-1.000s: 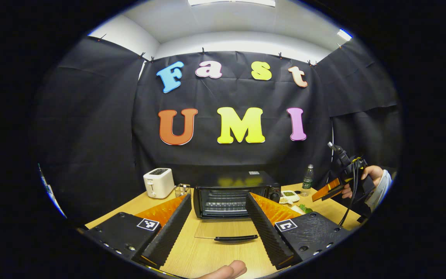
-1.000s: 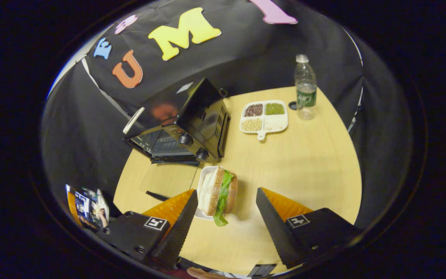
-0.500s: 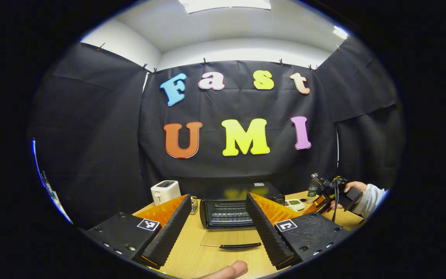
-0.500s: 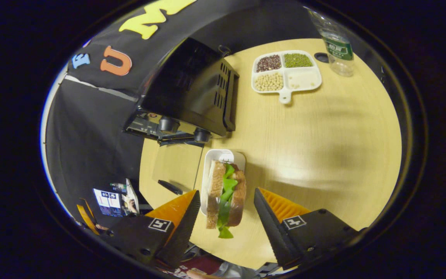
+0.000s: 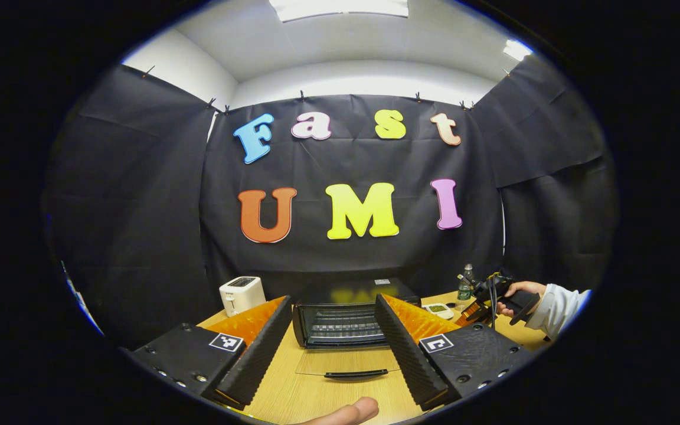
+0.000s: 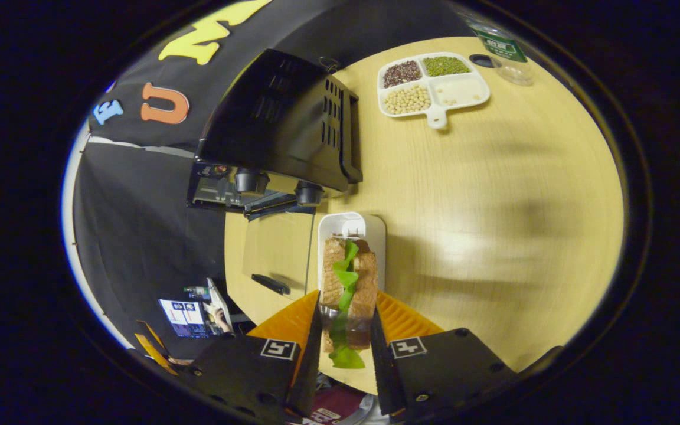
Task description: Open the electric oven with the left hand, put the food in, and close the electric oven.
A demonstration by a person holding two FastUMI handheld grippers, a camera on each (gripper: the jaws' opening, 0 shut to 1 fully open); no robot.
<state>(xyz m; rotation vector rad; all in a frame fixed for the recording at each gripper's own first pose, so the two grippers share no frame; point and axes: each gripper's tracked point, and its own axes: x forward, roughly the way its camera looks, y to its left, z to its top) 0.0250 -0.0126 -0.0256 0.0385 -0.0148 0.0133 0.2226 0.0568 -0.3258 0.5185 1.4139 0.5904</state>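
Observation:
The black electric oven stands in front of my left gripper, which is open and holds nothing. The oven's glass door lies flat on the table, its dark handle nearest me. In the right gripper view the oven is seen from above, with the door down. A sandwich with green lettuce stands on edge in a small white tray beside the oven. My right gripper is shut on the sandwich, one finger on each bread side. The right gripper also appears far right, held by a hand.
A white toaster stands left of the oven. A divided white plate with beans and a water bottle sit at the table's far side. Bare wooden table stretches to the right of the sandwich. A fingertip pokes in at the bottom edge.
My right gripper has come down over the sandwich and its fingers have shut on it. The left gripper has stayed open in front of the oven, barely shifting.

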